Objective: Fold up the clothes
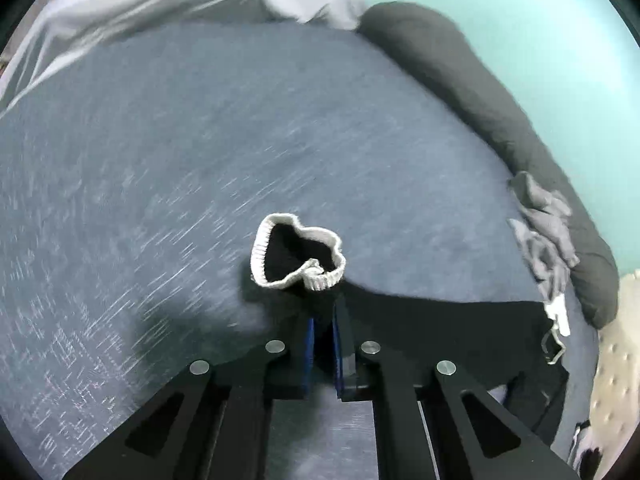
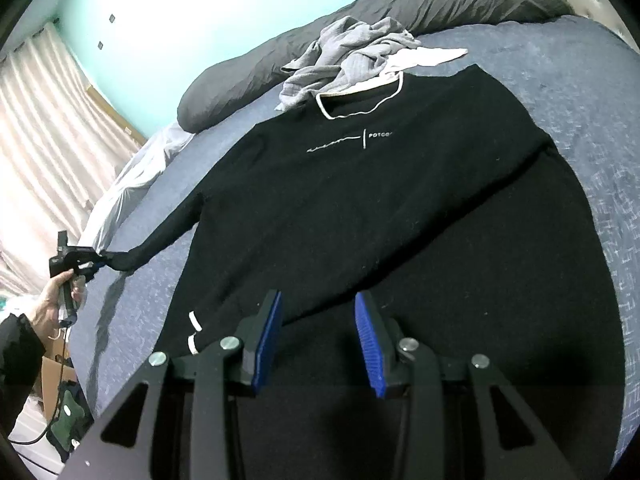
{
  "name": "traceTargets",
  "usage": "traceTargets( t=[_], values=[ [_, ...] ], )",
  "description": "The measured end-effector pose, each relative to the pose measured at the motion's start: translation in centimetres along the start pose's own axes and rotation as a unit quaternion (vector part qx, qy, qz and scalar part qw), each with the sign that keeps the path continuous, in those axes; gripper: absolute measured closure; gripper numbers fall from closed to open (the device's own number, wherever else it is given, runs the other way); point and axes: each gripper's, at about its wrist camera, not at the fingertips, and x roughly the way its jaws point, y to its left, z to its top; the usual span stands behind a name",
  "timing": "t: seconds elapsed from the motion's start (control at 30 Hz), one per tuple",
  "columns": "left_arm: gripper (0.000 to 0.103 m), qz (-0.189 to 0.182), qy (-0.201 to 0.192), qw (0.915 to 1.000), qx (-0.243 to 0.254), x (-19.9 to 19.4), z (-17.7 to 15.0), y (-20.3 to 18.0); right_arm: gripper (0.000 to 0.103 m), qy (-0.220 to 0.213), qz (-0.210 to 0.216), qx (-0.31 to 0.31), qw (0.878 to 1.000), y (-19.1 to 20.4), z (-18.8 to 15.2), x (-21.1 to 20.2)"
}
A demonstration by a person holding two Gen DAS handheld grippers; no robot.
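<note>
A black sweater (image 2: pixel 360 208) with white collar trim and a chest logo lies spread face up on the blue bed cover (image 2: pixel 592 92). Its left sleeve (image 2: pixel 160 240) stretches out to the side, lifted off the bed. My left gripper (image 1: pixel 323 308) is shut on that sleeve just behind its white ribbed cuff (image 1: pixel 298 256), which gapes open toward the camera. The right wrist view shows this left gripper (image 2: pixel 98 258) small at the far left, held by a hand (image 2: pixel 48 304). My right gripper (image 2: pixel 318 300) hovers open above the sweater's hem, blue pads (image 2: pixel 268 344) apart, holding nothing.
A crumpled grey garment (image 2: pixel 348 60) and a white one (image 2: pixel 428 56) lie by the collar. A long dark grey pillow (image 2: pixel 400 16) lines the bed's far edge against a teal wall. A white sheet (image 2: pixel 132 184), curtains (image 2: pixel 36 140) and floor clutter sit to the left.
</note>
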Motion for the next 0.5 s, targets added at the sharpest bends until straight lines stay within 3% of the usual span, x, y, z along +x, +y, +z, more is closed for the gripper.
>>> traceTargets(
  t=[0.23,0.5],
  values=[
    [0.096,-0.045,-0.011,0.9958,0.078,-3.4,0.2,-10.0,0.065,-0.020,0.010,0.021,1.000,-1.1,0.5,-1.4],
    [0.096,-0.111,-0.013,0.9810,0.158,-6.7,-3.4,-23.7,0.065,-0.052,0.031,0.054,0.997,-3.0,1.3,-3.6]
  ],
)
